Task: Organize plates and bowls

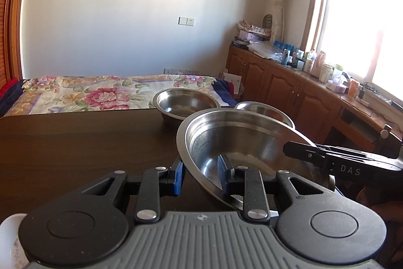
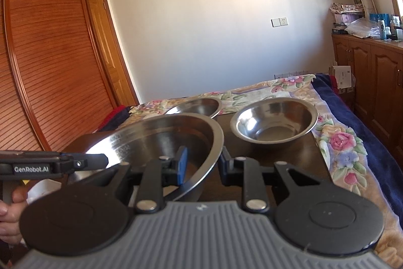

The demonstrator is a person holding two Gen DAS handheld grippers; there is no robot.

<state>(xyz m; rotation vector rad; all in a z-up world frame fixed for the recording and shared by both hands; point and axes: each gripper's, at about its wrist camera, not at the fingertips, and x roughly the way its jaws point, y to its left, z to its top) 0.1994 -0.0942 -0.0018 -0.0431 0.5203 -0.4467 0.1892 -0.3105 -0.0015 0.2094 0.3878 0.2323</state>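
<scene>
Left wrist view: the left gripper sits at lower centre of the frame, its two blue-padded fingers spread apart and straddling the near rim of a large steel basin. One finger is outside the rim, the other inside the bowl. A gap shows between the outer pad and the metal, so the gripper reads as released, not clamped.

The right gripper enters from the right edge of the same frame, its black tip lying over the basin's right rim.

Right wrist view: the right gripper occupies the lower centre, fingers also spread, one blue pad inside the large steel basin and the other finger outside its rim. The jaws straddle the rim with space to spare; state released. The left gripper comes in from the left edge, its tip at the basin's opposite rim; part of a hand shows at lower left.

The basin is tilted, near edge low in the left view. Whether its underside touches the dark wooden table cannot be told.

A second steel bowl stands upright on the table's far edge, centre of the left view. A third steel bowl stands upright on the table at centre right of the right view, just beside the basin but apart from it.

Behind the table lies a bed with a floral cover; wooden cabinets line the right side
</scene>
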